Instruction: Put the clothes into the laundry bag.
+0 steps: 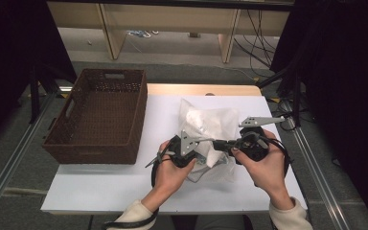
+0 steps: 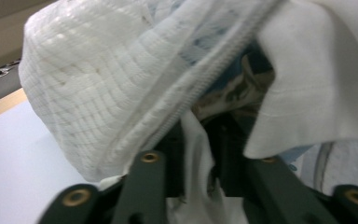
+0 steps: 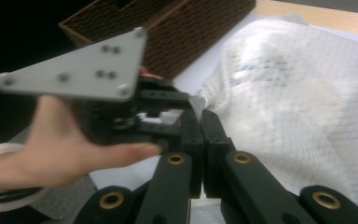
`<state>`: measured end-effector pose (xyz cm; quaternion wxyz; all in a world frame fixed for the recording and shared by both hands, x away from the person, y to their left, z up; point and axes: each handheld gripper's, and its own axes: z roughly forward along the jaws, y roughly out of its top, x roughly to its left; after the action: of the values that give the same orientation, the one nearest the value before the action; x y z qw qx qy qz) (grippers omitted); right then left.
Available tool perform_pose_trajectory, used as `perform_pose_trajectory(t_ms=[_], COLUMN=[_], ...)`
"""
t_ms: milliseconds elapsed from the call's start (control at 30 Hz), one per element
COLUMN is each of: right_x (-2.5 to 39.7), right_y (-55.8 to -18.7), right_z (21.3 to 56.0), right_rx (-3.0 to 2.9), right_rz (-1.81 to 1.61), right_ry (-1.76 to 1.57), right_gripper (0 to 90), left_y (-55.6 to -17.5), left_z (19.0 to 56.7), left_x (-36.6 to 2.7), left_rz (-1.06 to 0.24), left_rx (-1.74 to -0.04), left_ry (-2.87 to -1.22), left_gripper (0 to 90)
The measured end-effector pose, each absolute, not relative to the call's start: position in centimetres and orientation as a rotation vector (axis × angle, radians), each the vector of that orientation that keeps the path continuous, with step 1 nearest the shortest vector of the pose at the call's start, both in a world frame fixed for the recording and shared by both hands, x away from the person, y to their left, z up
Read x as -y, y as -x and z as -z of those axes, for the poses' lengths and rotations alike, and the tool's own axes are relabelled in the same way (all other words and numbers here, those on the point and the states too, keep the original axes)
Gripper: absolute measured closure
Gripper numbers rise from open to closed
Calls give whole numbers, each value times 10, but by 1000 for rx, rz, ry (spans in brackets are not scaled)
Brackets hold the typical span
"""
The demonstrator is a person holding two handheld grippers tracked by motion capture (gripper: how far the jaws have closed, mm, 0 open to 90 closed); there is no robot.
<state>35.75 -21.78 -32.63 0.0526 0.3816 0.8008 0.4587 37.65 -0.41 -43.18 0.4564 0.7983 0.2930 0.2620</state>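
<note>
Left gripper (image 1: 197,146) pinched on white fabric of a white mesh laundry bag (image 1: 210,125), right gripper (image 1: 220,142) pressed together on its edge, bag lain near the table's (image 1: 100,187) right edge, brown wicker basket (image 1: 100,115) at the left edge.

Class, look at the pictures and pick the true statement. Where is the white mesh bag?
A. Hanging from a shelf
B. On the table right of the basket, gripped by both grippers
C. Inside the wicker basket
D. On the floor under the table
B: the high view shows the bag on the table beside the basket, with the left gripper and right gripper shut on its fabric.
</note>
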Motion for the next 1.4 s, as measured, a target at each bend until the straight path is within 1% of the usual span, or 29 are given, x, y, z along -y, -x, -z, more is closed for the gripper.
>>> perform_pose_trajectory(t_ms=[133, 200, 267, 300, 467, 667, 833, 867, 933, 1033, 1100, 1233, 1300, 1367, 1400], right_x=[218, 217, 216, 215, 214, 215, 215, 214, 214, 213, 212, 210, 209, 209, 209], right_y=[-362, -363, -363, -363, -365, -365, -365, -365, -366, -364, -364, -364, -364, -366, -365], right_z=[331, 333, 334, 335, 337, 337, 337, 337, 338, 339, 339, 340, 340, 342, 341], right_rx=[-2423, -2428, -2421, -2438, -2442, -2437, -2434, -2436, -2441, -2431, -2450, -2459, -2469, -2481, -2478], right_rz=[-1365, -1368, -1348, -1357, -1344, -1346, -1336, -1339, -1334, -1336, -1329, -1313, -1303, -1325, -1318], right_ry=[-1188, -1190, -1222, -1228, -1214, -1217, -1226, -1228, -1210, -1241, -1240, -1238, -1245, -1193, -1200], right_gripper=[900, 900, 900, 900, 900, 894, 893, 892, 891, 889, 889, 889, 890, 892, 894], left_y=[-366, -360, -352, -348, -333, -316, -303, -304, -306, -314, -321, -338, -345, -354, -357], left_z=[431, 431, 433, 434, 430, 418, 401, 398, 398, 401, 406, 421, 424, 430, 432], left_x=[-1, -5, -8, -10, -16, -10, 6, 8, 13, 18, 23, 29, 30, 32, 32], left_rz=[-646, -628, -580, -583, -580, -558, -509, -548, -525, -525, -533, -478, -492, -529, -524], left_rx=[-672, -649, -623, -618, -568, -483, -406, -391, -395, -411, -411, -503, -527, -530, -540], left_ry=[-2009, -2039, -2060, -2078, -2124, -2131, -2062, -2031, -2012, -2006, -2033, -2060, -2068, -2086, -2094], left_gripper=[510, 450, 401, 371, 326, 324, 366, 386, 458, 553, 634, 780, 824, 836, 844])
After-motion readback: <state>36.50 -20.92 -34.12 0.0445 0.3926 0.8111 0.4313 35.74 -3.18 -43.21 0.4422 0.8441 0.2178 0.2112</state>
